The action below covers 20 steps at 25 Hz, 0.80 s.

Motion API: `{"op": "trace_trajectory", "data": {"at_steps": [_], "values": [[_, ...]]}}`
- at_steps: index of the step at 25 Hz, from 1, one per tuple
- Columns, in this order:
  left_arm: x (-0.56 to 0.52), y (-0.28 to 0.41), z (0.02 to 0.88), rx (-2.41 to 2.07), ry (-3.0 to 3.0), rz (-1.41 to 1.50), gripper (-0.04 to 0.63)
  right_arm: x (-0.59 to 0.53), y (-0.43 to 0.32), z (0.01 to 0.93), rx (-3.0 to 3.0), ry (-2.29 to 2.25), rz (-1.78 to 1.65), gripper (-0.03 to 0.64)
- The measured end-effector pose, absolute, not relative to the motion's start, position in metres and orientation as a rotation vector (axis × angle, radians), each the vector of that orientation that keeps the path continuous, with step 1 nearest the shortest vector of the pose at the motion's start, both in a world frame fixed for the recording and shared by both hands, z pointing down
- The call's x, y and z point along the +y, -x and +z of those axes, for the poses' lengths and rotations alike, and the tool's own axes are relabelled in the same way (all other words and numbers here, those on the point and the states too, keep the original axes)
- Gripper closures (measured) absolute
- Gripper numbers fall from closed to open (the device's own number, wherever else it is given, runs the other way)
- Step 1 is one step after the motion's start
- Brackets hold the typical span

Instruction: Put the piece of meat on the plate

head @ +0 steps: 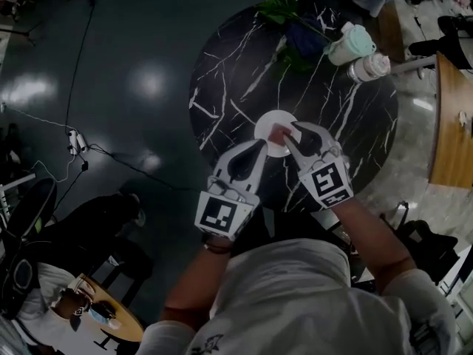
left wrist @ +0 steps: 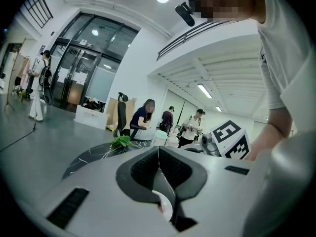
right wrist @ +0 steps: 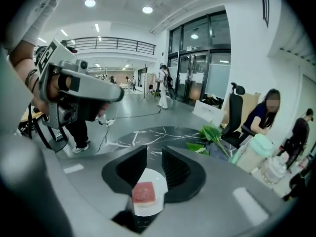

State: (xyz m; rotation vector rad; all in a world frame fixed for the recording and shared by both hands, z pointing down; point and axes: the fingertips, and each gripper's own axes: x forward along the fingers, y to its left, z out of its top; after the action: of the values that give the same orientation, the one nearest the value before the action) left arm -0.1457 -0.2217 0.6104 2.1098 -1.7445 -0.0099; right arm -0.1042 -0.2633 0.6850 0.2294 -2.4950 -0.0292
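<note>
Open office lobby or work hall: tall glass doors far across a polished grey floor, railed mezzanine overhead, office chair and seated person beyond a round black marble table, cable trailing left.

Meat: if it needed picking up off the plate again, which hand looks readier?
The right gripper, probably: its fingers stand apart, and its view shows the meat on the plate framed between them. The left gripper has its fingers closed.
</note>
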Motion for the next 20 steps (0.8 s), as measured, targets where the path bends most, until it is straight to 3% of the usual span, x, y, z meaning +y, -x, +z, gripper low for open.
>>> {"op": "trace_trajectory", "data": {"at_steps": [12,20], "values": [[-0.213,0.122,0.521,-1.721,-2.262,-0.054,0.589,-0.257,0.087,0.553,-2.649,-0.435,-0.072,0.606],[-0.205,0.109,0.454,-1.700,-2.377,-0.068,0.589,-0.238,0.074,0.473,-2.760,-0.563,-0.042,0.614]]}}
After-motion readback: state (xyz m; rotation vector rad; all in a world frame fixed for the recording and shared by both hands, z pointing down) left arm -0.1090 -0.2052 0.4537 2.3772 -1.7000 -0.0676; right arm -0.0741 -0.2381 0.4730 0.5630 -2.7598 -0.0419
